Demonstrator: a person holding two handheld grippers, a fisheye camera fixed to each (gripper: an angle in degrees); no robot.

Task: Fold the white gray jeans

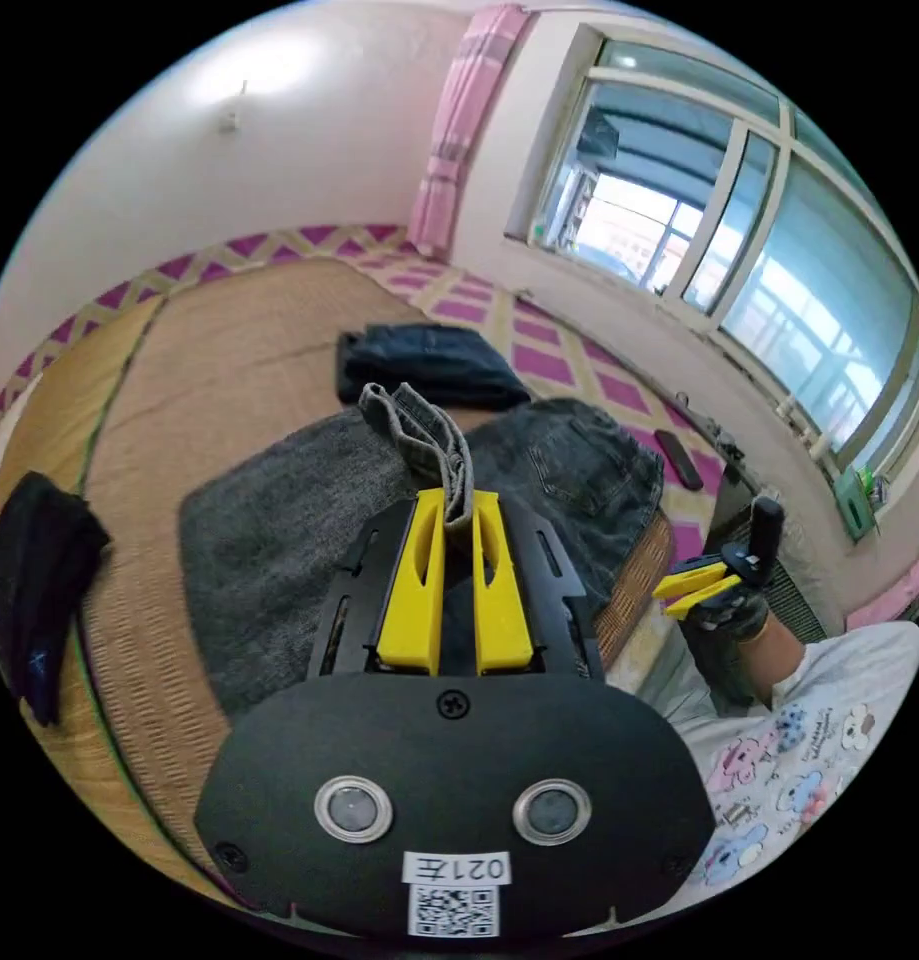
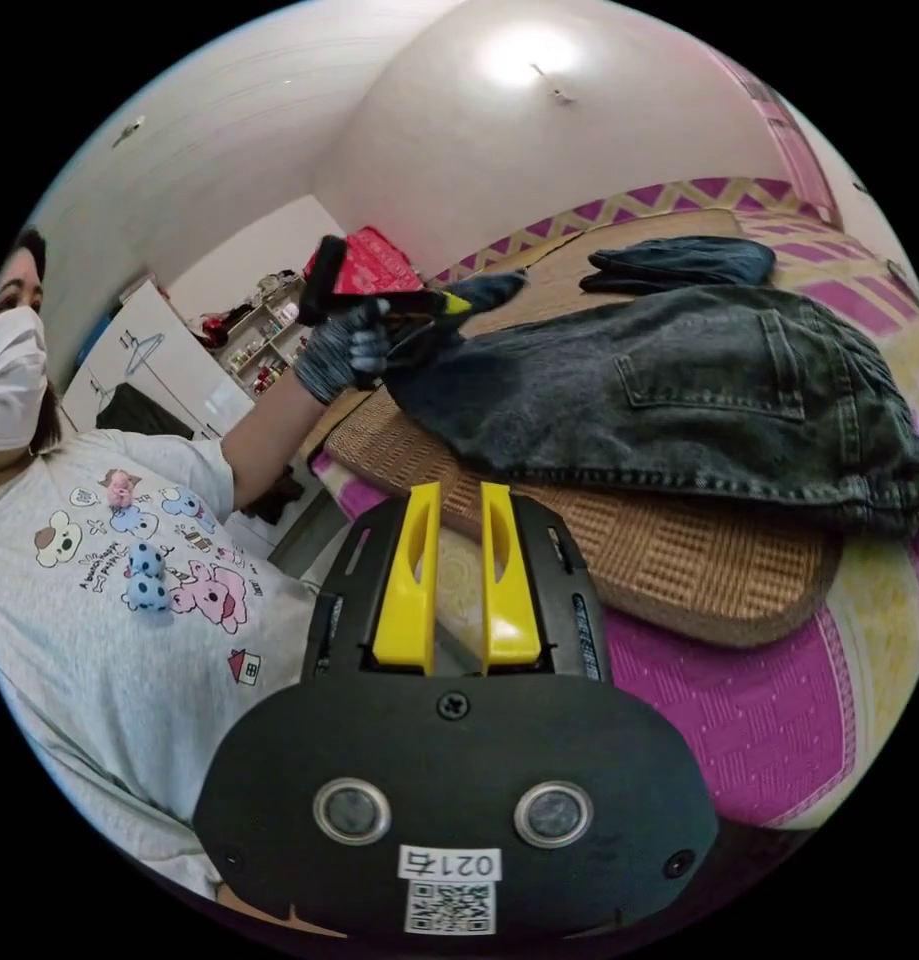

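Gray jeans (image 1: 279, 520) hem pinched in L gripper (image 1: 457, 520) fingers | R gripper (image 2: 457, 545) fingers narrow, empty | mat (image 2: 679, 570) edge near

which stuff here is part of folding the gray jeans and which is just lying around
Part of the job:
gray jeans
left gripper, shut on a jeans leg end
right gripper, holding nothing

Lying about:
folded dark jeans
black cloth
remote
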